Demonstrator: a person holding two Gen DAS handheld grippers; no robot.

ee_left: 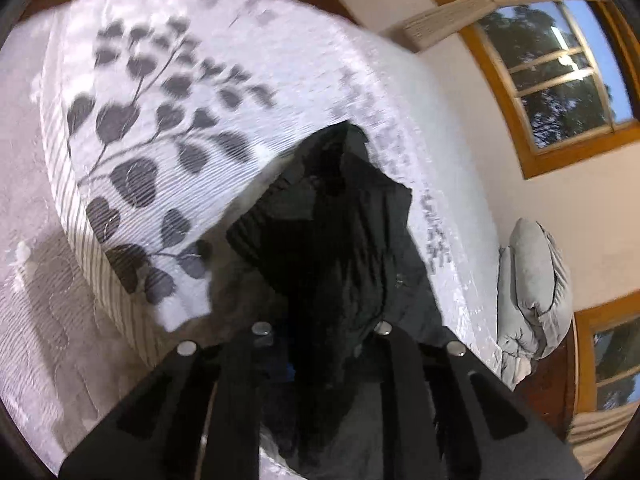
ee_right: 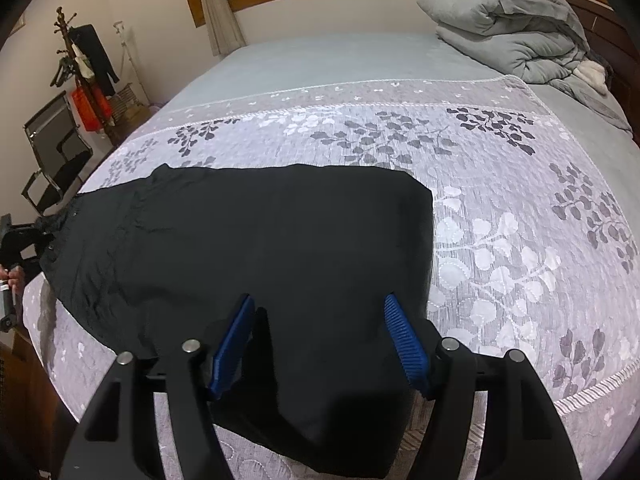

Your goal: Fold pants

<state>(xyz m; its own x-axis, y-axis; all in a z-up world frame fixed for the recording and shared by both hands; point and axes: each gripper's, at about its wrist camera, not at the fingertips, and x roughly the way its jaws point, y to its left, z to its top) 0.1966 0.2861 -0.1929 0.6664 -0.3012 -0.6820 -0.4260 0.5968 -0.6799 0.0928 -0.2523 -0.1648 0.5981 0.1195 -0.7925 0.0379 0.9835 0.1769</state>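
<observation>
So the black pants (ee_right: 256,248) are spread flat across the middle of the right wrist view, on a lavender bedspread (ee_right: 500,208) with a leaf print. Their far left end runs off the bed edge toward the left gripper (ee_right: 16,240), which barely shows at the left border of that frame.

In the left wrist view, the left gripper (ee_left: 320,344) has a bunched wad of dark fabric filling the gap between its fingers, hanging down the centre of the frame. I'd say it's clamped on the pants, though the pads themselves are buried in cloth.

The right gripper (ee_right: 320,344) sits at the bottom centre of its frame, jaws spread wide, blue ribbed pads (ee_right: 404,344) hovering over the near edge of the pants with nothing held.

My guess for doing this step well: the right one should pinch the near hem through all the layers, not just the top one, and both ends should lift together so the fold line stays straight. The fabric looks thin and limp, a bit crinkled at the left end and smooth in the middle, so it'll sag and slide if only one side pulls. The bedspread is textured and quilted, so it probably grips a little.

A puffy grey duvet (ee_right: 516,28) sits folded in the upper right, well apart.
</observation>
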